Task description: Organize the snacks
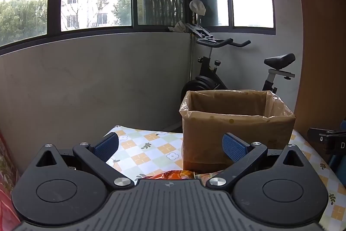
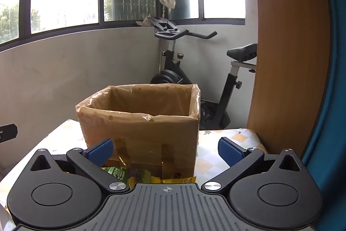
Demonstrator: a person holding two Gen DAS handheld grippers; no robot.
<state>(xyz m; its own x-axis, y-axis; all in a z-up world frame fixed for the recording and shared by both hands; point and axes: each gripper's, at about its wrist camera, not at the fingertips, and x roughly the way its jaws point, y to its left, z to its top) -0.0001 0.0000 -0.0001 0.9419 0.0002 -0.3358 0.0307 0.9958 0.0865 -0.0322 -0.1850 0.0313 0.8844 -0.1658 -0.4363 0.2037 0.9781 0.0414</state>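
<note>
While both tools are hovering low over the table [image 1: 149,151], neither is gripping anything: the left hand-held gripper [image 1: 170,145] is spread wide with nothing between its blue pads, and the right hand-held gripper [image 2: 165,149] is likewise released.

The box [image 2: 140,122], lined with a clear bag, is standing open on the checked cloth, directly ahead of the right tool and ahead and to the right of the left one. Snacks are lying just under each camera. An orange packet [image 1: 173,174] is peeking out below the left tool, near the box's front wall. A green packet [image 2: 117,172] and a yellow one [image 2: 173,179] are showing below the right tool, close against the box (whether they are touching it I cannot tell).

Judging by this, the step in hand is picking a packet. To do it well, the nearer tool should be tipping downward until a packet is lying between the pads, closing on a flat edge rather than the puffed middle. It should be lifting above the liner's rim before moving over the opening, since the loose plastic could be snagging a finger.
</note>
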